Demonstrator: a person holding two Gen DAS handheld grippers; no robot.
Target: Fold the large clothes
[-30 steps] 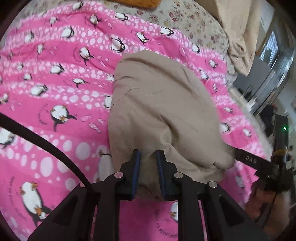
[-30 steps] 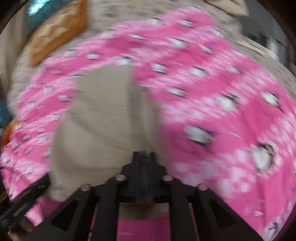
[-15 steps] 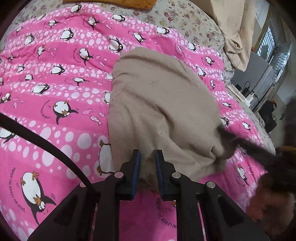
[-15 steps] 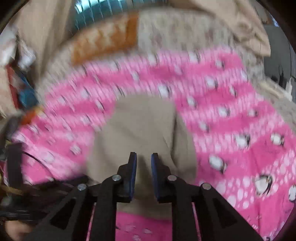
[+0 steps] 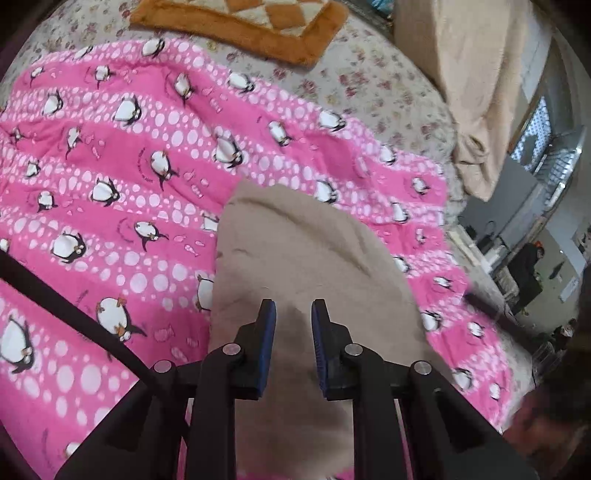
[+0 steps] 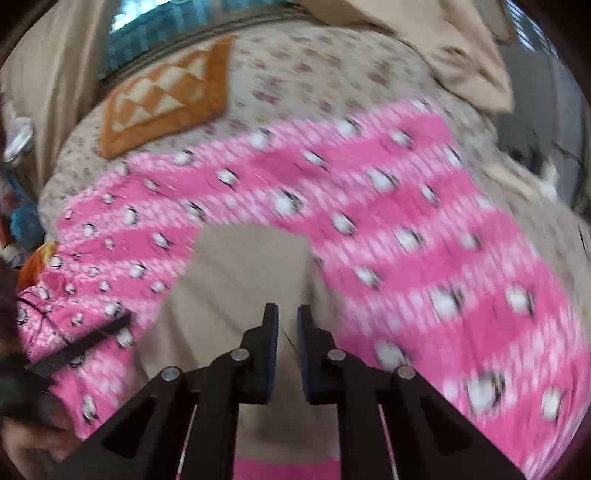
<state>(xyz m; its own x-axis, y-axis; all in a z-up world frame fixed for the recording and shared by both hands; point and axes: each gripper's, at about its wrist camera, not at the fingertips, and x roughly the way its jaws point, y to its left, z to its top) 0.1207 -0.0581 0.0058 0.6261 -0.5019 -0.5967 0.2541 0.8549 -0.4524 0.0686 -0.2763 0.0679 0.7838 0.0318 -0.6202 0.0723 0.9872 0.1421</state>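
A folded beige garment (image 5: 306, 258) lies on a pink penguin-print blanket (image 5: 122, 192) on the bed. My left gripper (image 5: 293, 310) is above the garment's near end, its jaws a little apart with nothing between them. In the right wrist view the same garment (image 6: 236, 280) lies under my right gripper (image 6: 287, 314), whose jaws are slightly apart and empty. That view is motion-blurred. The blanket (image 6: 424, 236) spreads to its right.
An orange patterned cushion (image 5: 243, 26) lies at the far side of a floral bedspread (image 5: 369, 77). A beige curtain or cloth (image 5: 476, 92) hangs at the right. Furniture and clutter stand beyond the bed's right edge (image 5: 524, 266).
Both grippers have let go of the beige garment and drawn back and up from it. Their jaws have opened slightly. The garment now lies flat on the blanket.
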